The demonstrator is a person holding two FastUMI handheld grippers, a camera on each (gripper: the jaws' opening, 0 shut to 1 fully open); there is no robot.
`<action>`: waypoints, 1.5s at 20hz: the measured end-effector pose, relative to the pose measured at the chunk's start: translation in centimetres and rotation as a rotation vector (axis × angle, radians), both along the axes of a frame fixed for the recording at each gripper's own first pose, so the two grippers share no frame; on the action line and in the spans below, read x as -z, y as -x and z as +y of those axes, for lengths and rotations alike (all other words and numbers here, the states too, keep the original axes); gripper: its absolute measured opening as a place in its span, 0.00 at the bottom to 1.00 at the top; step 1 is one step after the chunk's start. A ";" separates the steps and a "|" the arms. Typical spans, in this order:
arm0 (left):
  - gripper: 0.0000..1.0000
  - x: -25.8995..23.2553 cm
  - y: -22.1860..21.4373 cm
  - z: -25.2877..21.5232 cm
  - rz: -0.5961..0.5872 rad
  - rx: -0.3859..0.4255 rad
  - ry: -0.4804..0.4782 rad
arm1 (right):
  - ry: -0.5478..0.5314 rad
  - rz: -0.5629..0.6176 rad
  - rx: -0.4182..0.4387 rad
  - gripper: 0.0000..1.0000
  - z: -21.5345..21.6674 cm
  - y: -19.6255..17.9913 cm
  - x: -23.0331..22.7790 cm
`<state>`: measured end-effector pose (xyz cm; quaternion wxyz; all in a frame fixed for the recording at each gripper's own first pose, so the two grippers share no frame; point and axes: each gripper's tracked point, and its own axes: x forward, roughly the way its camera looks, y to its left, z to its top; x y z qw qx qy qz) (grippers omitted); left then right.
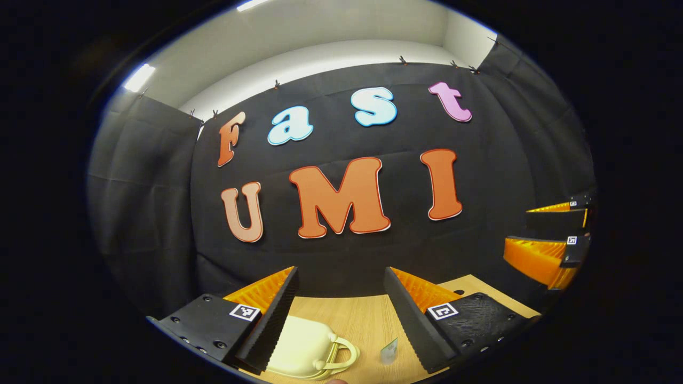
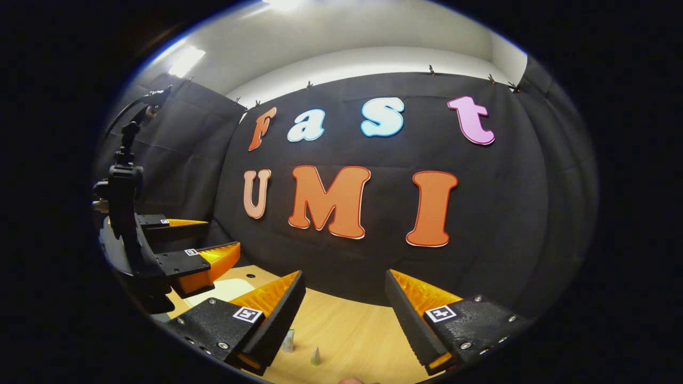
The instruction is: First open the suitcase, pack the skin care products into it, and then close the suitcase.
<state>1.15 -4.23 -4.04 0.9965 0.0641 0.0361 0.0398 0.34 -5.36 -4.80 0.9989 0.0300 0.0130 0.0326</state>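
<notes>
**A:** Starting at your left: your left gripper hangs above the desk with its fingers spread wide and nothing between them. Under its left finger sits the suitcase, a small cream case lying flat near the desk's near edge, lid down, with its handle turned to the right.

**B:** And the skin care products?

**A:** Just right of the handle, a small pale sachet stands on the desk. In the right gripper view you see that sachet again beside a little green cone-tipped tube, both near the near edge, apart from each other.

**B:** The right side?

**A:** Your right gripper is also held up, jaws well apart, empty.

**B:** So the case comes first.

**A:** I'd judge so; it looks shut. Both grippers point at the booth wall, so tip them down until you see the case's seam. Steady the base with one gripper and lift the lid with the other, at the handle side if that's where it opens; I can't tell where the hinge lies. Keep the lid's swing away from the sachet.
</notes>
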 end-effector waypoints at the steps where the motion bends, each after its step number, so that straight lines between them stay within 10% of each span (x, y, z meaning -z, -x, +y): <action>1: 0.98 0.4 -0.2 -0.4 0.008 0.010 -0.023 | -0.013 0.003 0.009 0.95 -0.5 0.0 0.3; 20: 0.95 31.1 0.7 3.7 0.594 0.204 -0.850 | 0.008 0.065 0.185 0.95 -8.6 2.0 3.4; 27: 0.61 35.3 -0.7 4.8 0.641 0.251 -1.081 | 0.014 0.053 0.153 0.95 -6.7 0.9 2.5; 28: 0.30 34.9 -1.3 4.6 0.613 0.265 -1.094 | 0.023 0.049 0.149 0.95 -6.3 1.0 2.2; 30: 0.20 34.9 -2.2 5.6 0.582 0.254 -1.087 | 0.037 0.045 0.145 0.95 -6.0 1.0 2.2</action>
